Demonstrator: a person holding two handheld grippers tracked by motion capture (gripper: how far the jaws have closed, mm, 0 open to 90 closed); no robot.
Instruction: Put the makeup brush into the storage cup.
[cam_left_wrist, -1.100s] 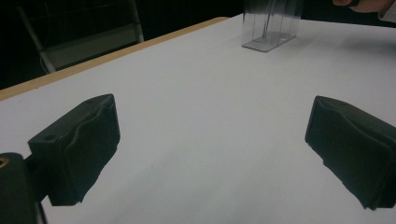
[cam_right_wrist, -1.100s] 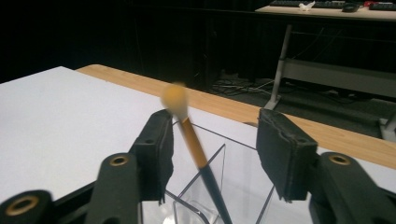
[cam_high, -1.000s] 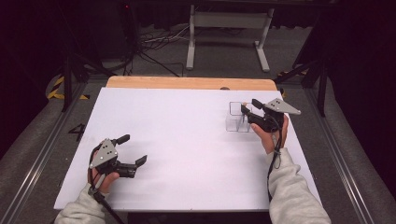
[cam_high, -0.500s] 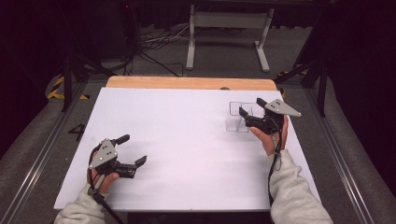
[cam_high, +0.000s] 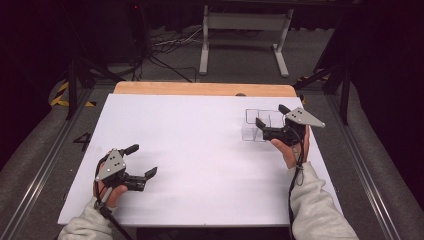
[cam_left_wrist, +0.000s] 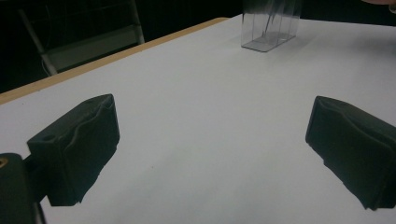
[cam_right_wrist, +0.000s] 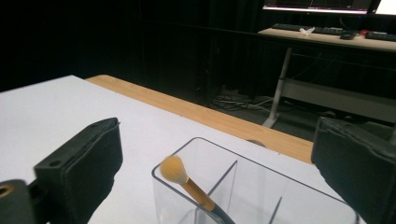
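Right tongs (cam_high: 270, 116): jaws wide apart, having just been opening; nothing is gripped. They hover just above a clear divided organizer (cam_high: 256, 125) at the far right of the white counter (cam_high: 200, 150). The right gripper view shows what the high view does not resolve: a makeup brush (cam_right_wrist: 187, 184) with a tan head and wooden handle stands tilted in the organizer's near compartment, below and between the open jaws, touching neither.

Left tongs (cam_high: 142, 165): jaws open and empty, low over the near left of the counter, well apart from the organizer. The left gripper view shows the organizer (cam_left_wrist: 270, 25) far ahead, near the wooden edge strip (cam_high: 205, 89).
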